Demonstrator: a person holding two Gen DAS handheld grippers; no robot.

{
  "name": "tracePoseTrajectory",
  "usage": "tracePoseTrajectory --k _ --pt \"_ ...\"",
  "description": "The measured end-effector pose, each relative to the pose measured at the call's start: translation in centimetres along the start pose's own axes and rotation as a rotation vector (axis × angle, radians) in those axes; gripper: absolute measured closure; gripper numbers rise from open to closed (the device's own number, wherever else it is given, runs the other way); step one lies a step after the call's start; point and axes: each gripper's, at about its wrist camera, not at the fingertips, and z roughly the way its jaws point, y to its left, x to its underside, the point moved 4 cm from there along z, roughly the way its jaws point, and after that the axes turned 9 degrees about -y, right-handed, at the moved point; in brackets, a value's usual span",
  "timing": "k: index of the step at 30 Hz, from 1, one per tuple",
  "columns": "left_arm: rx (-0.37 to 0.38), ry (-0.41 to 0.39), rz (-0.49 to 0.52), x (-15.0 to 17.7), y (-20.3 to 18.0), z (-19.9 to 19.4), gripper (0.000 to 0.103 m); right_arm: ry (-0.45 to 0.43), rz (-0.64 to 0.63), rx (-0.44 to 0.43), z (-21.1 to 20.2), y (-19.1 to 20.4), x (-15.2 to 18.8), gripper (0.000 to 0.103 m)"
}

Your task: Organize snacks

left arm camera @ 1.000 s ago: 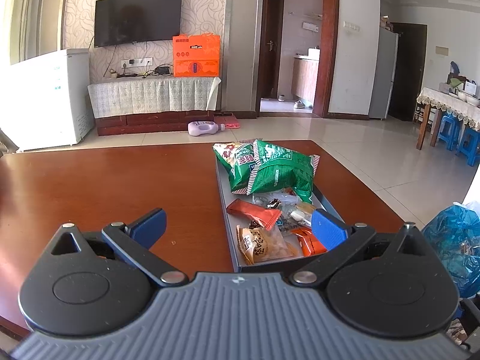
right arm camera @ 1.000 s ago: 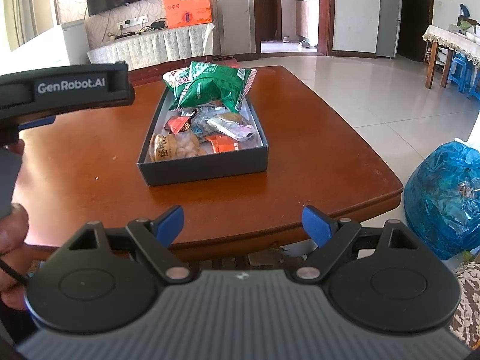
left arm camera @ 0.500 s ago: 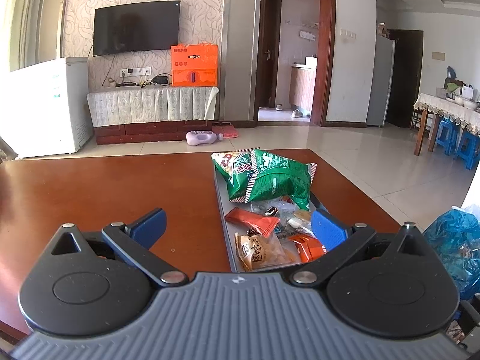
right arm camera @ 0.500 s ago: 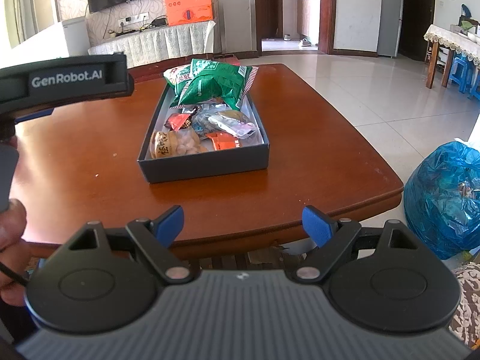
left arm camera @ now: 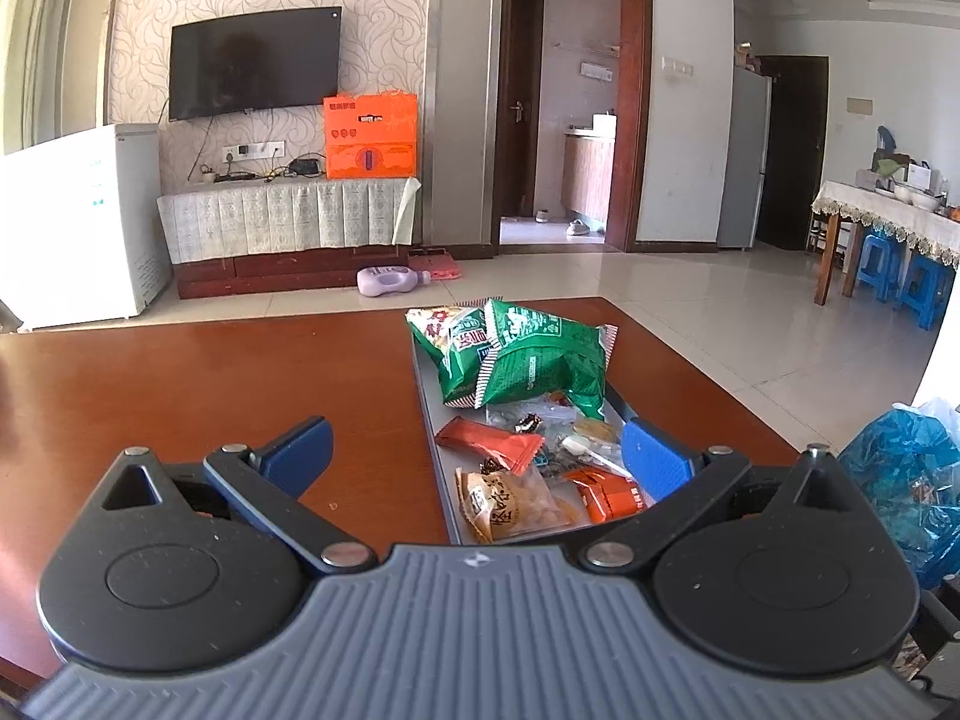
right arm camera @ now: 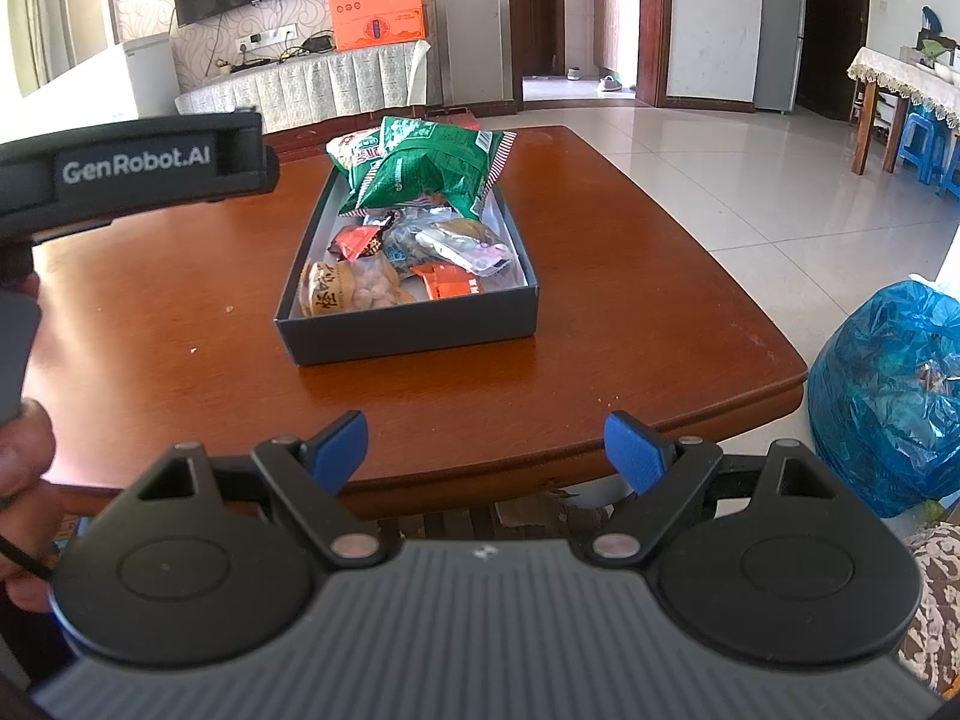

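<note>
Both tools, left tool (left arm camera: 474, 450) and right tool (right arm camera: 485, 447), gape empty; snack box (right arm camera: 414, 330) at 12 o'clock on tabletop (right arm camera: 630, 300); "GenRobot.AI" legible.

table (right arm camera: 600, 276): glossy polished wood | box (right arm camera: 420, 333): matt dark card | green bags (right arm camera: 432, 165): shiny crinkled plastic film | orange packet (left arm camera: 489, 441): smooth foil-like wrap | blue sack (right arm camera: 894, 384): glossy thin plastic | right gripper (right arm camera: 486, 450): matt black plastic, blue pads
</note>
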Motion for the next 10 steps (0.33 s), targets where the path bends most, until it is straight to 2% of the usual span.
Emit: tracePoseTrajectory --k 10 --pt "0.009 0.01 -0.001 -0.03 0.03 -0.03 0.0 0.0 0.0 0.0 -0.03 -0.01 -0.02 0.015"
